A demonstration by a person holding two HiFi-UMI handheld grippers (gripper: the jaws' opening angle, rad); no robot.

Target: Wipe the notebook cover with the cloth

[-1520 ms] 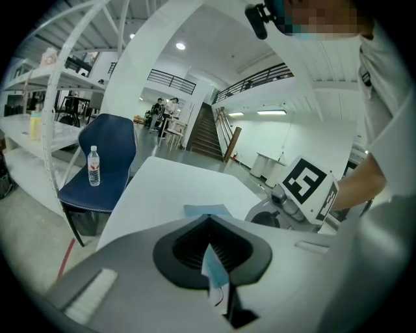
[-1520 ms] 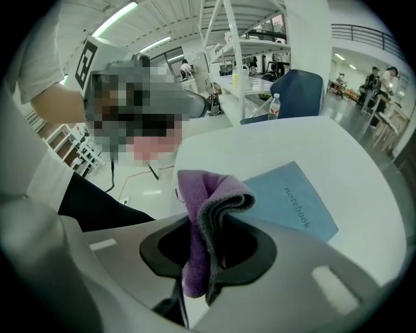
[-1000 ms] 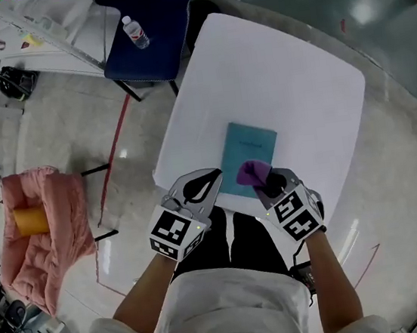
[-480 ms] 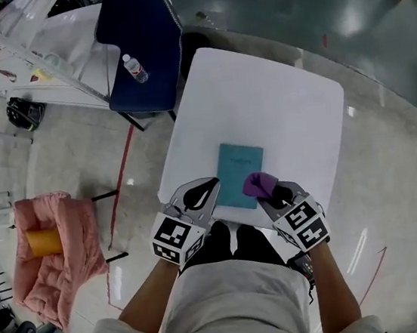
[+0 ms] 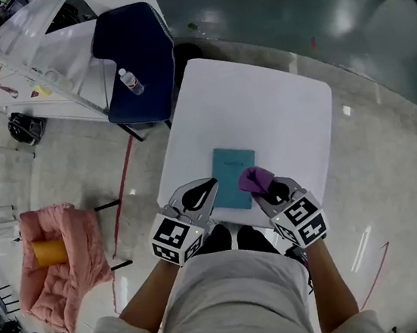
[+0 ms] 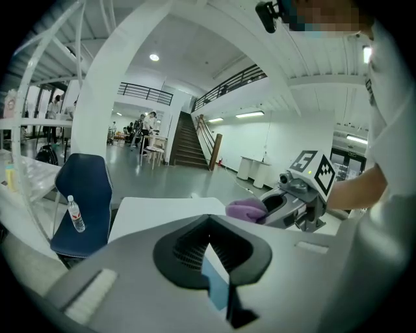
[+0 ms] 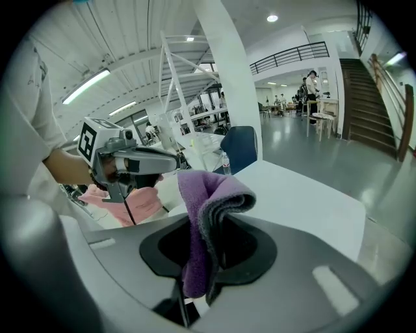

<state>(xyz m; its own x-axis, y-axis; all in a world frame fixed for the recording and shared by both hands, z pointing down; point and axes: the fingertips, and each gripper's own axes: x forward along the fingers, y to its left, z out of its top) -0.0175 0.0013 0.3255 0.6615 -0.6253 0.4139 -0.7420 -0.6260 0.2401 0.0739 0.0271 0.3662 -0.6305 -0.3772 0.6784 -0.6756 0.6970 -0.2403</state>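
A teal notebook [image 5: 232,175] lies flat on the white table [image 5: 262,109], near the table's front edge. My right gripper [image 5: 263,186] is shut on a folded purple cloth [image 5: 255,178], which hangs over the notebook's right edge. In the right gripper view the cloth [image 7: 198,221] is pinched between the jaws of the right gripper [image 7: 207,224] and droops forward. My left gripper [image 5: 209,185] sits at the notebook's left edge, shut with nothing in it. In the left gripper view a strip of the notebook [image 6: 216,286] shows below the left gripper [image 6: 208,226].
A dark blue chair [image 5: 137,57] with a water bottle [image 5: 129,81] on its seat stands past the table's far left corner. A pink bundle [image 5: 60,254] with an orange cylinder lies on the floor at left. The person's legs press against the table's front edge.
The head view has drifted, so the table sits a little lower and further left in it. The cloth has shifted slightly towards the notebook's right edge. Both grippers stay shut.
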